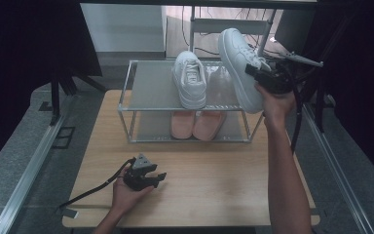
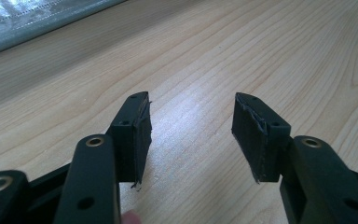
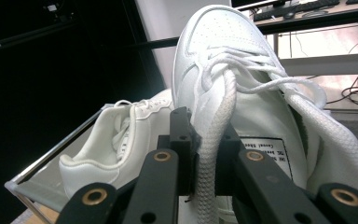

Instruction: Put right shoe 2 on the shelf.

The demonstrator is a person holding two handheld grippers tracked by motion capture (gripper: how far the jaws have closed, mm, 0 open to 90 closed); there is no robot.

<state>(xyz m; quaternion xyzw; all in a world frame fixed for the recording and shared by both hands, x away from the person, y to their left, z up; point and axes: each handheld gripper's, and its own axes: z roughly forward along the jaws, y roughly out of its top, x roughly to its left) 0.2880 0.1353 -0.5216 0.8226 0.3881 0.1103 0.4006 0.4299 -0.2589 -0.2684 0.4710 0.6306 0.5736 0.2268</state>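
The white sneaker (image 1: 241,63) hangs in the air above the right end of the shoe rack (image 1: 126,87), tilted with its toe up and away from the person and its sole turned toward the right. In the right gripper view the right gripper (image 3: 205,154) has its 2 black jaws pinched on a thick white lace (image 3: 214,140) at the shoe's tongue, and the shoe is carried by that hold; a label with black print shows on the tongue just right of the jaws.

The rack is a 2-level metal frame at the far edge of the wooden table (image 1: 214,180). Its top shelf holds 1 matching white sneaker (image 1: 191,80), upright, toe toward the person, just left of the lifted shoe. The lower level holds 1 pair of pink slippers (image 1: 197,124), side by side and touching, toes toward the person.

The left gripper (image 1: 158,176) rests low over the near left part of the table, well apart from the rack. Its jaws stand spread with bare wood between the pads.
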